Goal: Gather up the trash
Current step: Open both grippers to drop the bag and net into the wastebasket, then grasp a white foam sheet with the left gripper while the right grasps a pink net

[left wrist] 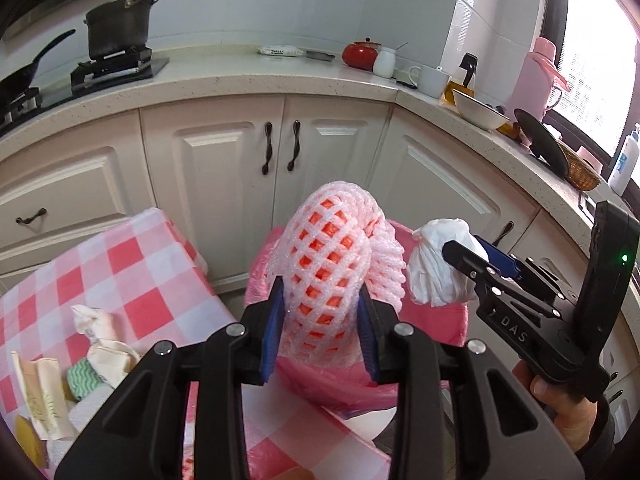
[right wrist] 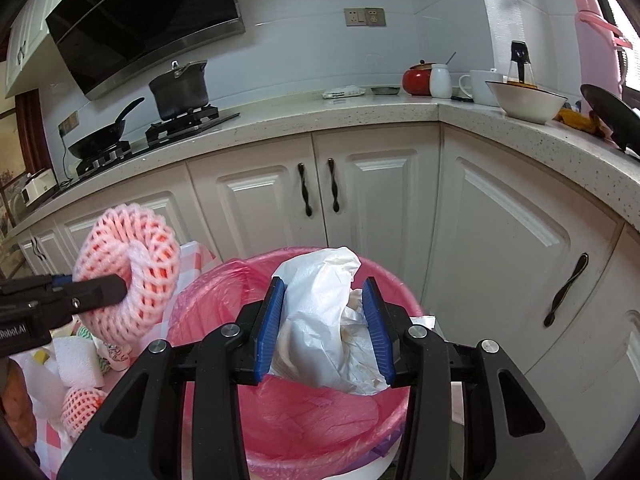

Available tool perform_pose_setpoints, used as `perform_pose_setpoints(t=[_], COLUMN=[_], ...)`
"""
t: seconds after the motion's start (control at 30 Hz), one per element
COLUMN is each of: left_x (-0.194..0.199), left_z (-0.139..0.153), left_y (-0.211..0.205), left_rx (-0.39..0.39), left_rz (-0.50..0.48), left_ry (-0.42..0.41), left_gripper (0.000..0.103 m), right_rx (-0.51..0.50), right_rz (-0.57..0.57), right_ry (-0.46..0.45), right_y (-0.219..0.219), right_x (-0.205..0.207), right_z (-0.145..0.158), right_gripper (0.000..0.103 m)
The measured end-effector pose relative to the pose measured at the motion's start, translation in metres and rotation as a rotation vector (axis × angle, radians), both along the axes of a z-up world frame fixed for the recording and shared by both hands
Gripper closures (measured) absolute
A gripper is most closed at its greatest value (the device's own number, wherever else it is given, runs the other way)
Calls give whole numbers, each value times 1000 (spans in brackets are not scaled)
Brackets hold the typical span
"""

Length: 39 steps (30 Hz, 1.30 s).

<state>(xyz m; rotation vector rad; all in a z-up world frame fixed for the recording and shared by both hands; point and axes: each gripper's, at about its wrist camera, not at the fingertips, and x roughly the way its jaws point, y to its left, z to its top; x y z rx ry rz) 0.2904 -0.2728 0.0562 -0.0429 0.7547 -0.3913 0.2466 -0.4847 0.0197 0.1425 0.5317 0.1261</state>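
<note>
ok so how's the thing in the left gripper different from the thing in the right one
The foam fruit net is a pink open mesh; the crumpled white tissue is solid and wrinkled. The net keeps a rounded, tube-like form, while the tissue is an irregular wad. In the right wrist view the tissue hangs directly over the pink-lined bin, while the net is off to the bin's left. Both are clamped between blue pads, the net by the left gripper, the tissue by the right gripper.

- A dark metal lidded stockpot (right wrist: pixel 179 88) sits on the black gas hob at the countertop's left end.
- A black frying pan (right wrist: pixel 102 133) rests on the neighbouring burner.
- A red round lidded pot (right wrist: pixel 416 80) stands near the countertop's corner, beside a white jar (right wrist: pixel 440 80).
- A white bowl (right wrist: pixel 526 100) holds what may be dark-rimmed contents.
</note>
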Motion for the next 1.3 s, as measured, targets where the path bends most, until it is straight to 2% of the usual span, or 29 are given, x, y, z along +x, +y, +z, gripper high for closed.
perform_pose_setpoints(t=[0.1,0.2,0.23,0.27,0.37,0.4,0.43,0.83,1.07,1.17,1.3], left_x=[1,2,2,3,4,4,5,-16,-56,-79,-112], left_z=[-3,-5,-5,-6,-6,-6,-6,4,12,16,15], left_y=[-6,-8,-9,-11,-11,-11,-10,13,41,60,95], left_rx=[-5,-13,-15,-16,-16,-20,-24,-4,28,32,40], left_rz=[-13,-22,-24,-26,-25,-23,-21,22,69,101,156], left_ry=[5,9,12,13,19,24,28,-11,-60,-83,-95], left_gripper=[69,65,65,62,54,46,41,41,40,35,35], right_rx=[0,-5,-5,-4,-3,-2,-2,3,16,30,37], right_rz=[-7,-14,-16,-20,-30,-30,-31,-36,-17,-2,31], right_ry=[-2,-10,-12,-16,-19,-18,-17,-30,-47,-47,-47], right_y=[-2,-4,-4,-5,-8,-8,-9,-10,1,10,28], right_x=[-1,-3,-3,-3,-4,-4,-4,-21,-51,-66,-86], right_z=[1,2,3,3,4,4,4,6,11,12,10], right_gripper=[62,57,53,48,45,45,44,42,34,33,30])
